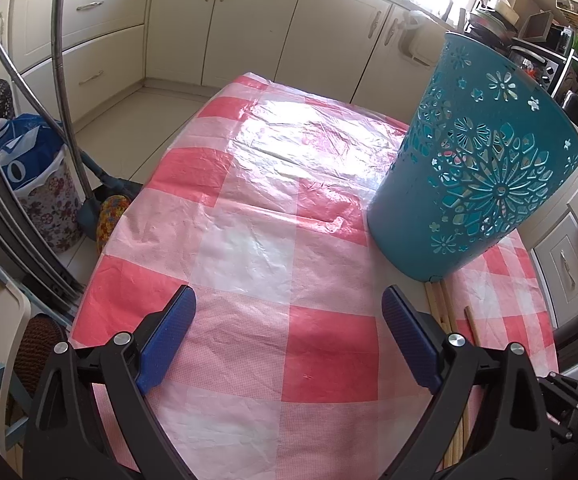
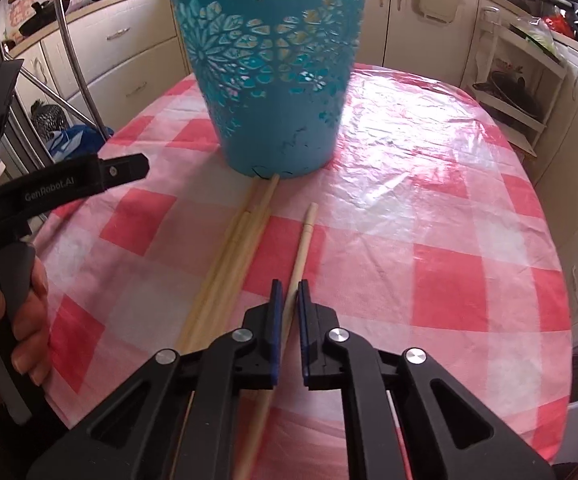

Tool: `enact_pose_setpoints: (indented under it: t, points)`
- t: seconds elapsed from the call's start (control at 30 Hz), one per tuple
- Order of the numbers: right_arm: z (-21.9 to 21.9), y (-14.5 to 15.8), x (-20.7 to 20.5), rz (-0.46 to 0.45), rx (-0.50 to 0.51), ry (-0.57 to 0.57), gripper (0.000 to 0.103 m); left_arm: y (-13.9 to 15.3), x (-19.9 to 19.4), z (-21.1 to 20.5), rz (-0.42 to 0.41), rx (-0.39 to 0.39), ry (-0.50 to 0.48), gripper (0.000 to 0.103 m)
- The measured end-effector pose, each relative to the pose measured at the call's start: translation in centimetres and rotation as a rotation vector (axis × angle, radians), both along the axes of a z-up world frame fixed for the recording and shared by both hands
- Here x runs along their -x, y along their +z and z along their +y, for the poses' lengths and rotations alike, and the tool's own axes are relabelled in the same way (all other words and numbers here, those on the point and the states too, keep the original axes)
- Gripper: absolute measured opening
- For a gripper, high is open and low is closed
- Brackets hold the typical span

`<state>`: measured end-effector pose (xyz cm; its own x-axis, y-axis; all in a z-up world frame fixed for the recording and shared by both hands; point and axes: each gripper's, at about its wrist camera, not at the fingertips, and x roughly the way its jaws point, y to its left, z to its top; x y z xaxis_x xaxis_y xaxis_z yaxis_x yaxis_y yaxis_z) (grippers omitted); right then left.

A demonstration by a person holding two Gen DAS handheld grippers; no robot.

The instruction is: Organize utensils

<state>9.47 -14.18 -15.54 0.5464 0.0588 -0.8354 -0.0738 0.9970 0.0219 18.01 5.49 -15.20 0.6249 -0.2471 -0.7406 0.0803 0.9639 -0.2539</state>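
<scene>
- Wooden and pale, a single chopstick (image 2: 303,246) runs straight ahead between the blue pads of our right gripper (image 2: 287,300), its far tip pointing toward the teal basket (image 2: 273,68).
- Our right gripper stands narrow around this chopstick; we cannot tell whether the pads already pinch it or just bracket it.
- Just left of this gripper lies a bundle of chopsticks (image 2: 229,256) on the checked worktop (image 2: 429,220), their far ends touching the basket's base.
- Our left gripper (image 1: 289,322) is spread wide and holds nothing, with the basket ahead and to its right.
- To do this step well, we judge we should close squarely on the one stick, keep clear of the bundle, lift it level, then tip it upright over the basket's rim.
- A grip this far from the tip may let the stick swing.
</scene>
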Motion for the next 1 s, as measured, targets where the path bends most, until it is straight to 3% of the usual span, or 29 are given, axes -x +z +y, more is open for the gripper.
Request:
enact_pose_setpoints:
  t: [0.1,0.23,0.37,0.77,1.0]
  points:
    - [-2.3,0.0,0.8,0.014,-0.002,-0.034,0.006,0.3,0.5,-0.9,-0.018,-0.025,-0.042,0.09]
    - [-4.5,-0.1,1.8,-0.006,-0.095,-0.091,0.006,1.0,2.5,-3.6,-0.034,-0.078,-0.163,0.09]
    - [-5.2,-0.1,1.9,-0.011,-0.151,-0.112,0.006,1.2,4.1,-6.1,-0.029,-0.137,-0.225,0.09]
    - [-6.1,0.0,2.1,0.0,-0.23,-0.118,0.006,-0.2,4.7,-9.3,0.033,-0.284,-0.266,0.09]
    - [-6.5,0.0,2.0,0.004,-0.244,-0.117,0.006,-0.3,4.8,-8.8,0.048,-0.288,-0.236,0.09]
